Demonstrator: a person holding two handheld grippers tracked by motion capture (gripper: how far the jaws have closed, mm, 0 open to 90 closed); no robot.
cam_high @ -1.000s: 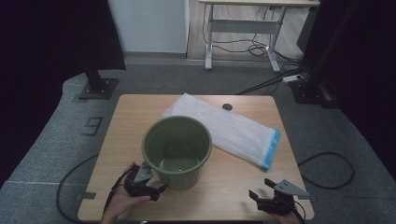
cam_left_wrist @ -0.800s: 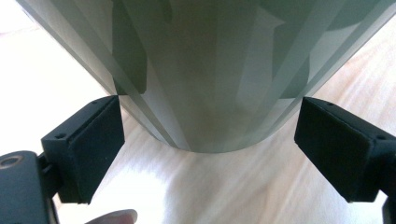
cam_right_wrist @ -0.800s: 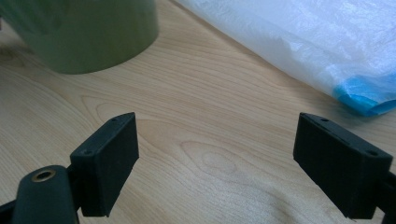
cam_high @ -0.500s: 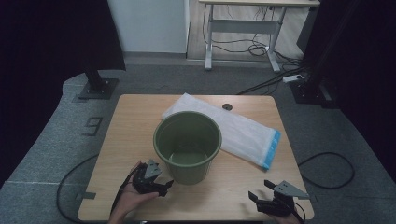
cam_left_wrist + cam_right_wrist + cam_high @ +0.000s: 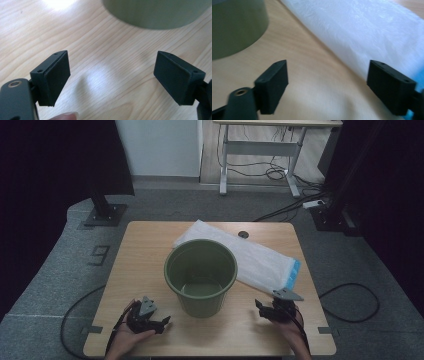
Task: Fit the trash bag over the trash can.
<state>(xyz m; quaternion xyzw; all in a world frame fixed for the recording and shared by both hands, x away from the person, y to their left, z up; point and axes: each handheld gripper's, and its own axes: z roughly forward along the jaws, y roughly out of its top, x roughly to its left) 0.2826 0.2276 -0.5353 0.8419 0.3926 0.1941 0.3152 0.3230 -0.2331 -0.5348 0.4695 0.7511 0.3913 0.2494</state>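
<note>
The green bucket stands upright and empty at the middle of the desk, its far side just in front of the white bag that lies flat behind it. The left hand-held gripper rests low by the bucket's near left, jaws apart with only bare wood between them. The right hand-held gripper has just been closing slightly yet stands wide, nothing between its jaws; it faces the bag's near edge, probably to pick it up.

Blurring the green bucket and white bag in the right gripper view; cropping the bucket's top.
</note>
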